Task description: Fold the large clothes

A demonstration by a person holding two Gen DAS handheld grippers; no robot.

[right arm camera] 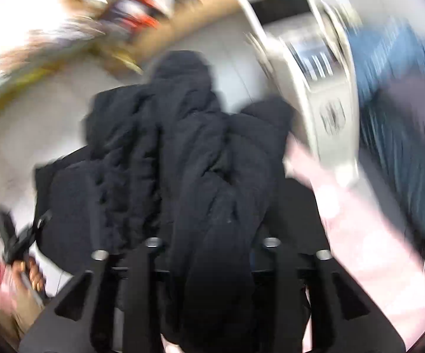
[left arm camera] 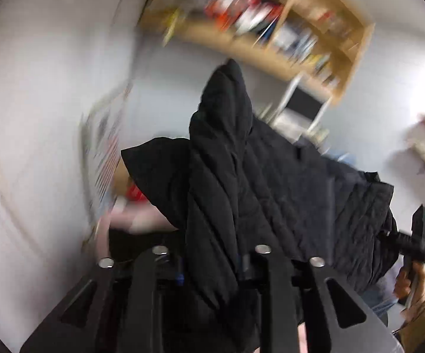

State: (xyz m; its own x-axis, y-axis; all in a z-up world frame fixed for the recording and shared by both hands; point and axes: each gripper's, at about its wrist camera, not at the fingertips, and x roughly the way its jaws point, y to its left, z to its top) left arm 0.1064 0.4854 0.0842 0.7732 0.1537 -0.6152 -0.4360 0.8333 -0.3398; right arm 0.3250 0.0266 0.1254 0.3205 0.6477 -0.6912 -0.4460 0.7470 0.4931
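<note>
A large black quilted jacket (left arm camera: 242, 182) hangs in the air between the two grippers. My left gripper (left arm camera: 212, 267) is shut on a bunched edge of it, and the cloth hides the fingertips. My right gripper (right arm camera: 212, 253) is shut on another bunched part of the jacket (right arm camera: 189, 161). The right gripper's handle and the hand holding it show at the right edge of the left wrist view (left arm camera: 415, 244). The left gripper's handle and hand show at the lower left of the right wrist view (right arm camera: 15, 244). Both views are blurred by motion.
A wooden shelf unit (left arm camera: 300, 20) with colourful items stands against the white wall behind the jacket; it also shows in the right wrist view (right arm camera: 142, 6). Pink cloth (right arm camera: 359, 229) lies to the right below, with blue fabric (right arm camera: 403, 94) beyond it. A white rack (right arm camera: 315, 67) stands nearby.
</note>
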